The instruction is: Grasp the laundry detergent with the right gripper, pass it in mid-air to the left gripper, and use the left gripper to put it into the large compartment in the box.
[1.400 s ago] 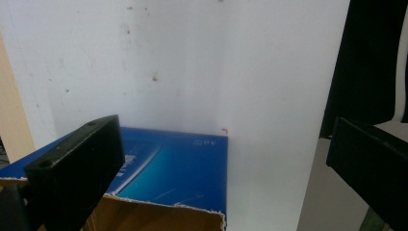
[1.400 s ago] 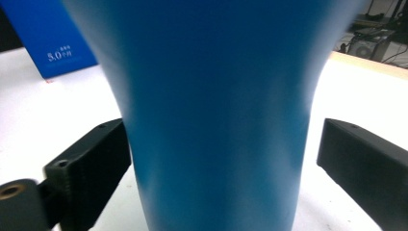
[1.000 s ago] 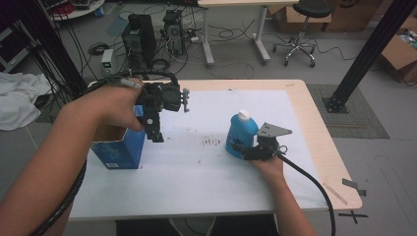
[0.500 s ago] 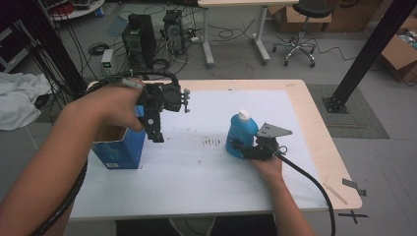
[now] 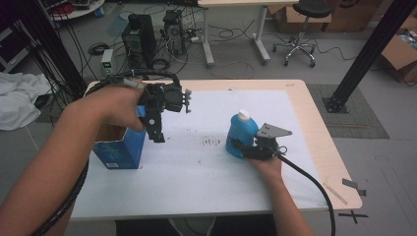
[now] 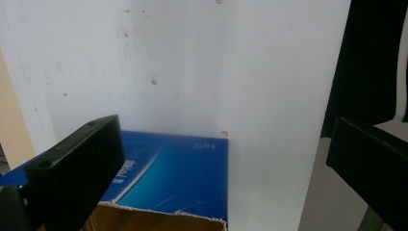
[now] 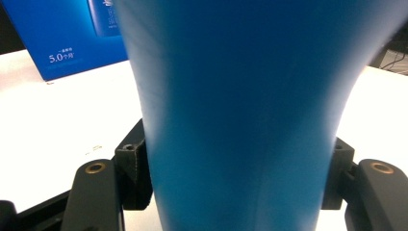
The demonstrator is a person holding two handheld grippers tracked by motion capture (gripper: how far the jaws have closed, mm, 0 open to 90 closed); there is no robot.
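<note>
Right gripper (image 5: 242, 147), lower right of centre, has just been closing and now clasps the blue bottle (image 5: 241, 132), not yet lifted. Left gripper (image 5: 156, 133) hangs released above the open blue carton (image 5: 118, 150); packing remains.

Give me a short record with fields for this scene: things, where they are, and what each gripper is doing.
bottle: blue plastic bottle with white cap, upright on the white table
box: open blue cardboard box, left of bottle
right gripper: jaws have just been closing, pads against the bottle's sides
left gripper: open, above the box's right edge, holding nothing
</note>
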